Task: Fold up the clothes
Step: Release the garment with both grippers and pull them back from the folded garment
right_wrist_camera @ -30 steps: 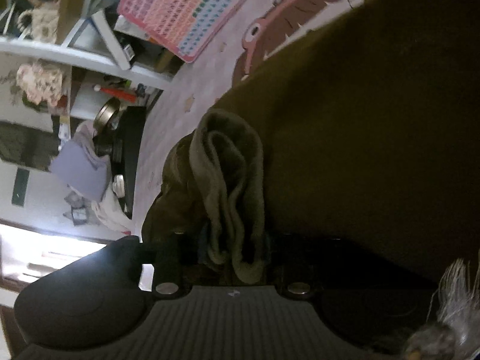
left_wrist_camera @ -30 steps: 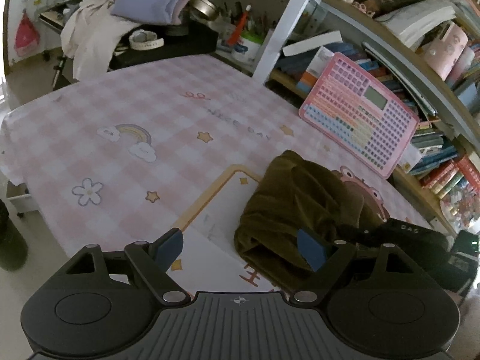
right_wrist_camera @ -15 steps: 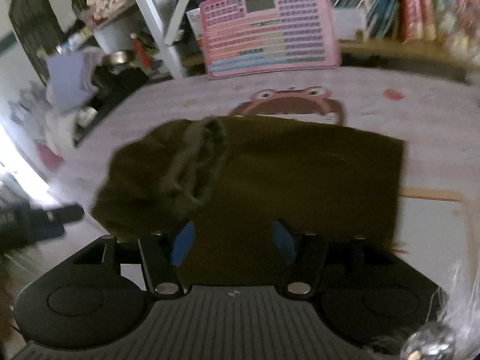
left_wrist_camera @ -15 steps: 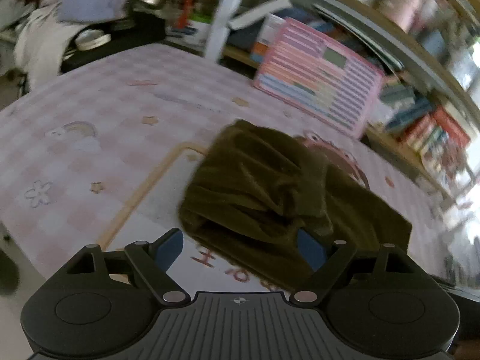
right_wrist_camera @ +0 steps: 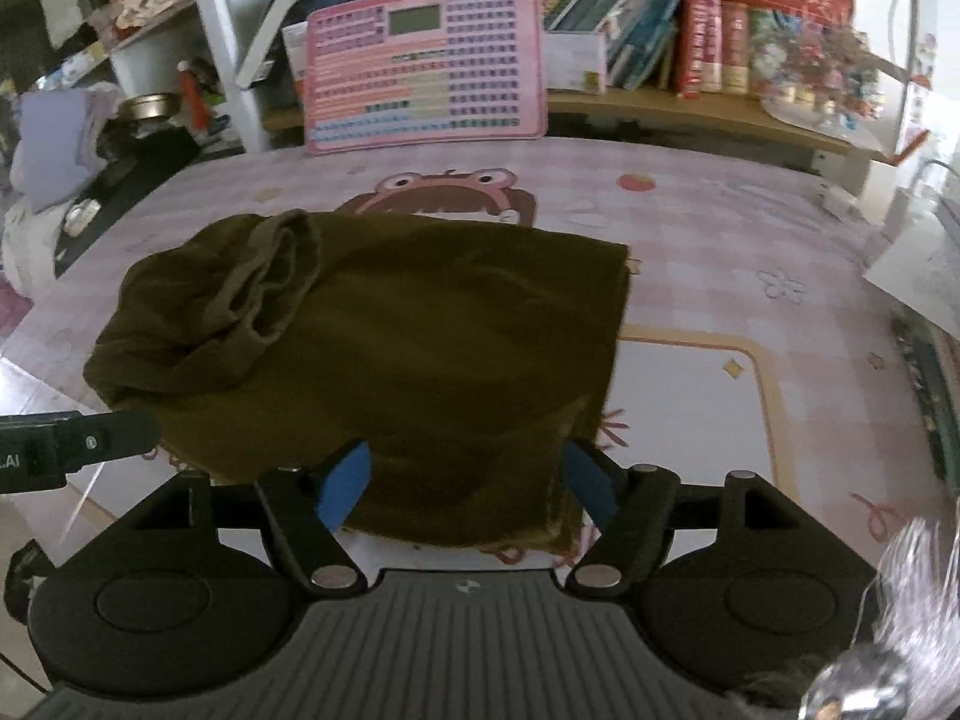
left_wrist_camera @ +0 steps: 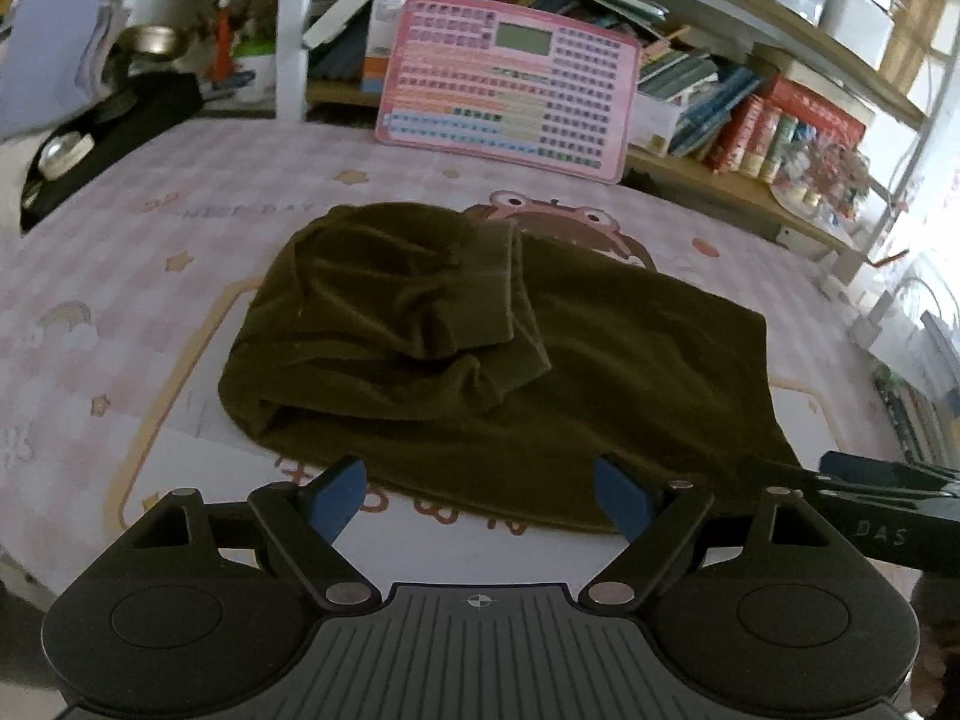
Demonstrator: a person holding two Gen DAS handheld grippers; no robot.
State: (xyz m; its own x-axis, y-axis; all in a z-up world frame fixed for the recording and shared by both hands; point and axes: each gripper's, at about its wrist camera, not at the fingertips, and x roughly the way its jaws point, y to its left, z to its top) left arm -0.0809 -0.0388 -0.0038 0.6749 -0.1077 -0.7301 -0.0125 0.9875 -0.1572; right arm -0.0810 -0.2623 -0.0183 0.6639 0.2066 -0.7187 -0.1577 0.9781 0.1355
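A dark olive garment (left_wrist_camera: 480, 348) lies partly folded on the pink checked tablecloth (left_wrist_camera: 120, 276), with a ribbed cuff folded over its top. It also shows in the right wrist view (right_wrist_camera: 390, 348). My left gripper (left_wrist_camera: 480, 495) is open and empty just in front of the garment's near edge. My right gripper (right_wrist_camera: 465, 483) is open, with its blue pads on either side of the garment's near corner, not closed on it. The right gripper's body shows at the right edge of the left wrist view (left_wrist_camera: 888, 510).
A pink toy keyboard board (left_wrist_camera: 510, 96) leans against the bookshelf (left_wrist_camera: 750, 120) at the table's far edge. A black side table (left_wrist_camera: 108, 138) with a metal bowl and piled clothes stands at the far left. White paper (right_wrist_camera: 918, 276) lies at the right.
My right gripper has let go of the garment's cuff, opened and drawn back to the near edge. My left gripper has swung right to face the garment. The garment now lies flatter.
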